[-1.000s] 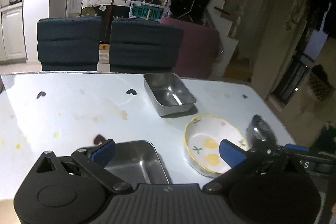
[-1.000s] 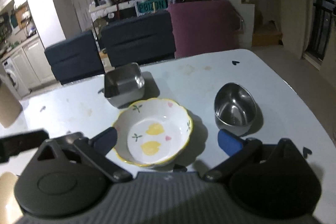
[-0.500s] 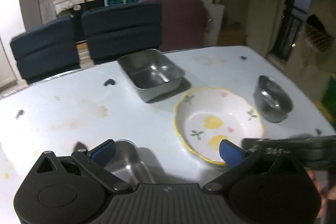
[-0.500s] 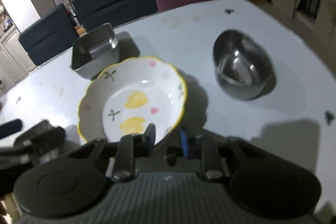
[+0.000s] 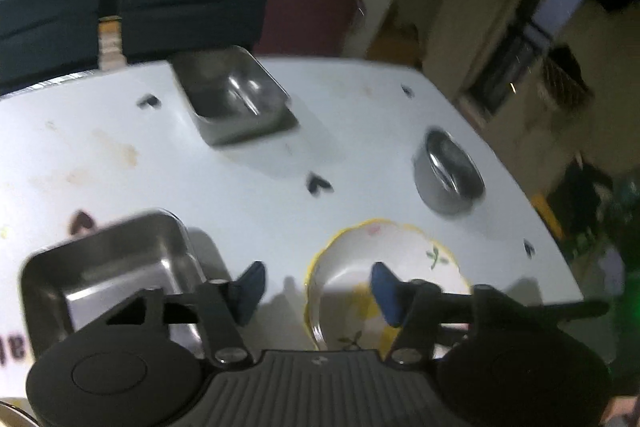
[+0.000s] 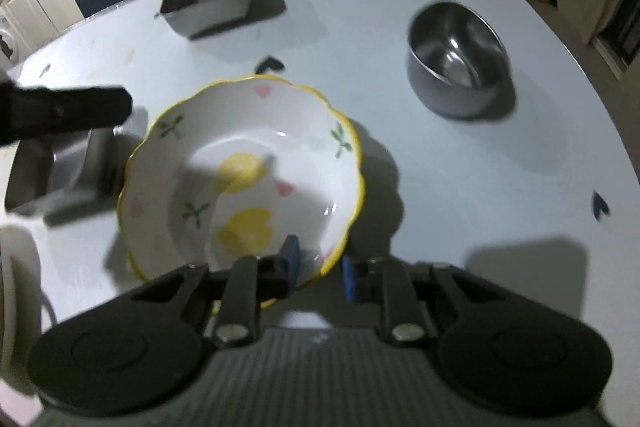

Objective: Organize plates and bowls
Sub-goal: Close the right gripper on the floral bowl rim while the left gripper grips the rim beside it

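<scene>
A white ceramic bowl (image 6: 244, 175) with a yellow scalloped rim and lemon print is held just above the table. My right gripper (image 6: 318, 263) is shut on its near rim. The bowl also shows in the left wrist view (image 5: 384, 275), with my left gripper (image 5: 316, 285) open over its left edge. A square steel tray (image 5: 108, 279) lies at the near left, seen too in the right wrist view (image 6: 60, 167). A second steel tray (image 6: 208, 1) stands at the back. A round steel bowl (image 6: 456, 59) stands at the right.
The white table (image 6: 460, 187) carries small dark heart marks. Dark blue chairs (image 5: 188, 7) and a maroon chair (image 5: 308, 11) stand behind its far edge. The table's right edge (image 5: 532, 211) drops off to the floor.
My right gripper closed on the ceramic bowl's near rim and drew it nearer. My left gripper swung right and narrowed, now over the bowl's left edge beside the near tray.
</scene>
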`<state>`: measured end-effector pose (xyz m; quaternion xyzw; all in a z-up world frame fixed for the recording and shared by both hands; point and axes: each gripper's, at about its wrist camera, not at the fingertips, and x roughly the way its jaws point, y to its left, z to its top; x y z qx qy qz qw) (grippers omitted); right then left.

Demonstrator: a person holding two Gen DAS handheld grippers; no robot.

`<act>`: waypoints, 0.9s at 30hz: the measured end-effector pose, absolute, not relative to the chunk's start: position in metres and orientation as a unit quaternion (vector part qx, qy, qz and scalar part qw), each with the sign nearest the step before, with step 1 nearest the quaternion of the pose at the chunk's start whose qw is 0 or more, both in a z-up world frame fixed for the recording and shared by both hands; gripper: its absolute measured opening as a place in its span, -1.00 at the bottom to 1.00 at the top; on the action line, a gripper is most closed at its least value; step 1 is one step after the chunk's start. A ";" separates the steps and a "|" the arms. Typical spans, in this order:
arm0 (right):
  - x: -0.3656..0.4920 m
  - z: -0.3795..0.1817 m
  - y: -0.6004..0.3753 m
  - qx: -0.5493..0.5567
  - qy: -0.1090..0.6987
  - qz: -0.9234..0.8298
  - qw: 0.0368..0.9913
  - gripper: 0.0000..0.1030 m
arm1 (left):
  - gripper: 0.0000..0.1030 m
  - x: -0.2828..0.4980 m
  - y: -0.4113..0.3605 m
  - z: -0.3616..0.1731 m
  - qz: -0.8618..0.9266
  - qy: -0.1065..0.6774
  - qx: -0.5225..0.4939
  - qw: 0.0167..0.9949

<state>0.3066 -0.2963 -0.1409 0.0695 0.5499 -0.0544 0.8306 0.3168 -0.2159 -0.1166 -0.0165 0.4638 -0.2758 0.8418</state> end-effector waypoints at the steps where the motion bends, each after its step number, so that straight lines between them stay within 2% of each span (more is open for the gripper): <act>1: 0.301 -0.140 -0.298 0.069 0.551 -0.054 0.830 -0.56 | -0.08 0.316 -0.220 -0.118 -0.282 0.470 -0.011 0.837; 2: 0.295 -0.139 -0.301 0.070 0.551 -0.053 0.830 -0.59 | -0.14 0.314 -0.223 -0.120 -0.285 0.475 -0.005 0.833; 4: 0.288 -0.134 -0.307 0.080 0.544 -0.056 0.833 -0.64 | -0.44 0.312 -0.229 -0.124 -0.289 0.482 0.004 0.827; 7: 0.283 -0.129 -0.316 0.098 0.526 -0.065 0.842 -0.67 | -0.79 0.312 -0.233 -0.129 -0.285 0.494 0.011 0.822; 9: 0.285 -0.128 -0.320 0.104 0.521 -0.074 0.844 -0.66 | -0.80 0.313 -0.235 -0.133 -0.282 0.498 0.019 0.820; 12: 0.290 -0.130 -0.322 0.105 0.518 -0.080 0.845 -0.66 | -0.94 0.315 -0.236 -0.137 -0.278 0.502 0.025 0.819; 17: 0.300 -0.129 -0.333 0.124 0.499 -0.098 0.852 -0.67 | -0.94 0.317 -0.235 -0.134 -0.281 0.494 0.015 0.823; 23: 0.300 -0.125 -0.334 0.119 0.488 -0.102 0.859 -0.78 | -0.90 0.318 -0.233 -0.133 -0.267 0.485 0.021 0.832; 25: 0.299 -0.122 -0.335 0.120 0.486 -0.102 0.860 -0.78 | -0.77 0.320 -0.232 -0.139 -0.268 0.492 0.023 0.828; 27: 0.299 -0.124 -0.338 0.132 0.496 -0.101 0.852 -0.78 | -0.77 0.321 -0.233 -0.145 -0.272 0.503 0.023 0.820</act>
